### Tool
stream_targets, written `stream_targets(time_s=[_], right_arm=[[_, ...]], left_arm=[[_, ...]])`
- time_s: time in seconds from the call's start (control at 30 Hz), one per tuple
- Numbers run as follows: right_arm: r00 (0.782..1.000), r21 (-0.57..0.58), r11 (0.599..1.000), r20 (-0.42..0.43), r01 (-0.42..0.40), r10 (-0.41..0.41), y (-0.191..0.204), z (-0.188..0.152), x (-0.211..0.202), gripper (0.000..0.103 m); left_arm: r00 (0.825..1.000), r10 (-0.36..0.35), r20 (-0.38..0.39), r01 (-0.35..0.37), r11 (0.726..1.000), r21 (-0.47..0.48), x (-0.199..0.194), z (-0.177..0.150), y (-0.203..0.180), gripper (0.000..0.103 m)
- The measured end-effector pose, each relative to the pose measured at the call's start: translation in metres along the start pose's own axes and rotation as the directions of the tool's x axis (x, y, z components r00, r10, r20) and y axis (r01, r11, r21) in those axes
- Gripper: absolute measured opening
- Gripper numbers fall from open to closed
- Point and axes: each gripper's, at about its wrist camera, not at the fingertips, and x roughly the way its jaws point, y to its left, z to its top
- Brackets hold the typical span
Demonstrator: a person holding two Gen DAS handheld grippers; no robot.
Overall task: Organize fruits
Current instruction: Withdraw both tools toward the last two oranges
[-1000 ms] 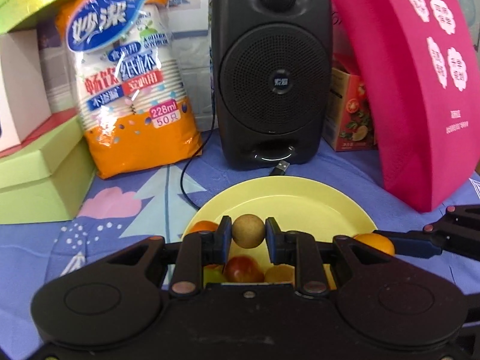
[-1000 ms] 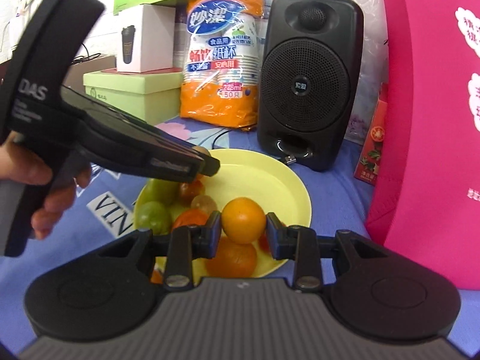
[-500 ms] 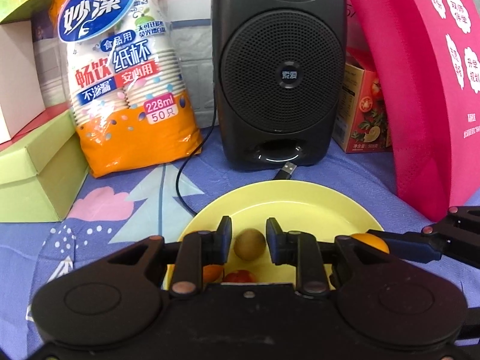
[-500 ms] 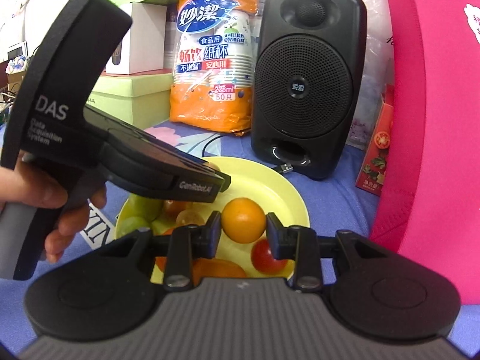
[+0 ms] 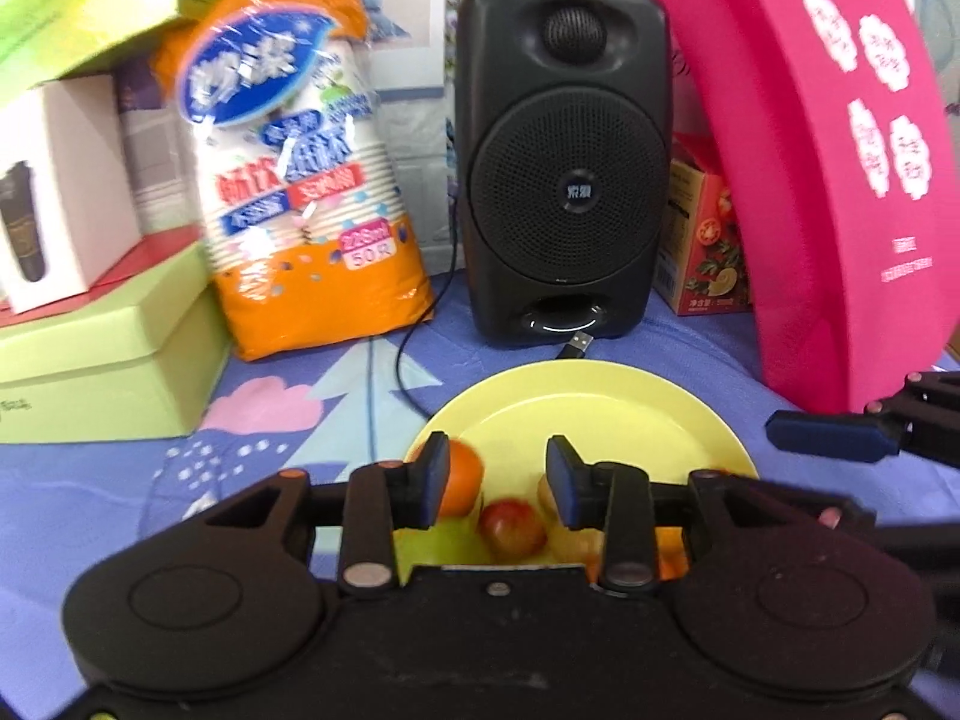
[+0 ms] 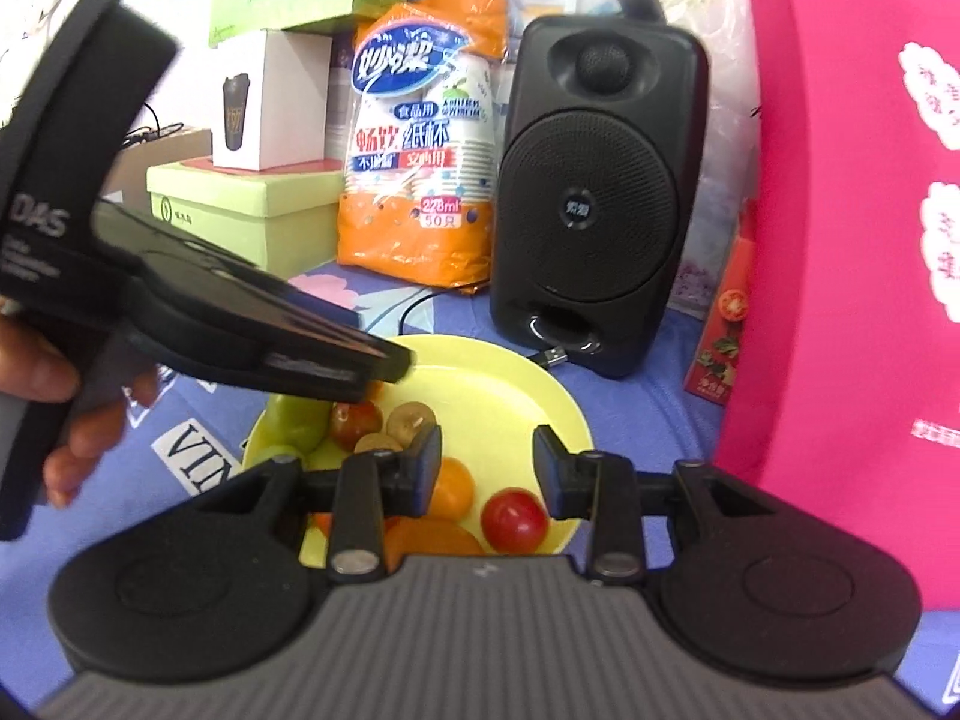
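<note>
A yellow plate on the blue cloth holds several fruits. In the right wrist view I see a red tomato, an orange, a brown round fruit, a red-brown fruit and a green fruit. In the left wrist view an orange and a red fruit lie between the fingers. My left gripper is open and empty above the plate's near part. My right gripper is open and empty above the orange and tomato.
A black speaker with a USB cable stands behind the plate. An orange bag of paper cups, green boxes, a pink bag and a small carton crowd the back and right.
Both grippers opened. The left let go of the brown fruit, the right let go of the orange; both now lie on the plate. Both grippers have lifted slightly.
</note>
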Motion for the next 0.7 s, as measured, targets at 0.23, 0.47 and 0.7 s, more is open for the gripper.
stream_targets(time_s=[0.23,0.47,0.7], right_arm=[[0.999,0.035,0.998,-0.022,-0.043,0.043,0.003,-0.030,-0.035,0.037],[0.997,0.077,0.995,-0.045,-0.059,0.062,0.017,-0.064,-0.063,0.037],[0.997,0.089,0.994,-0.030,-0.068,0.071,0.025,-0.079,-0.085,0.042]], left_arm=[[0.999,-0.032,0.013,0.032,0.999,0.003,-0.064,-0.056,-0.001,0.036],[0.996,-0.092,0.008,0.092,0.995,0.033,-0.103,-0.124,-0.043,0.036],[0.992,-0.123,0.010,0.123,0.992,0.033,-0.103,-0.141,-0.072,0.037]])
